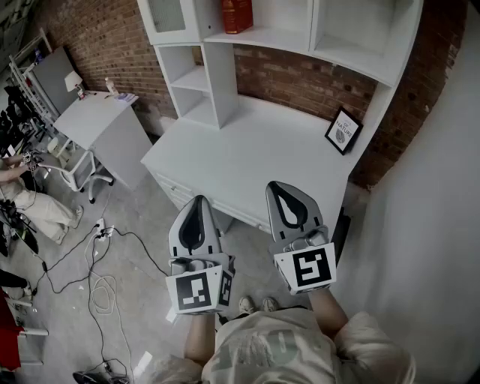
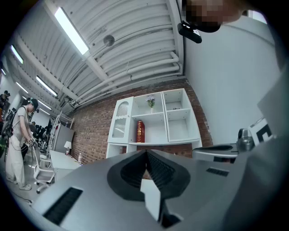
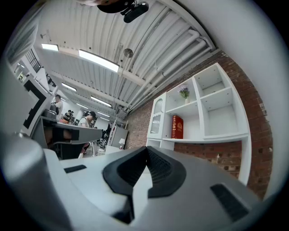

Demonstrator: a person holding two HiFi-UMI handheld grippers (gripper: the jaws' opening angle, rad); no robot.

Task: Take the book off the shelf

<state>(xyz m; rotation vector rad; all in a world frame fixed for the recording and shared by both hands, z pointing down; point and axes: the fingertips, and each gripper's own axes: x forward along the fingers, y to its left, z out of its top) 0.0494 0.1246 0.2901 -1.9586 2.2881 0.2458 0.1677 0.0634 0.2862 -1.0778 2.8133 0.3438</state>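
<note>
On the white shelf unit (image 1: 264,36) above the table (image 1: 247,161), middle compartment: the red book (image 1: 237,15) stands upright at the compartment's left end, just beside the glass-door cupboard (image 2: 119,122). Nothing leans on it. A small bunch of flowers (image 2: 151,102) sits in the compartment above. Brick wall (image 1: 300,79) shows behind the unit.

The table top is bare but for a framed picture (image 1: 343,130) propped near its right back corner.

I hold both claws in front of the table's near edge, over the floor (image 1: 142,247), well apart from the book. Left claw (image 1: 199,204): jaws pressed together at the tips, nothing between them. Right claw (image 1: 283,192): likewise closed tight and empty. Both point up towards the shelves; in the right gripper view the book shows just above and right of the closed tips.

Off to the left: a second, grey table (image 1: 97,120), loose cables (image 1: 105,289) on the floor, a person (image 2: 18,140) standing by a chair.
</note>
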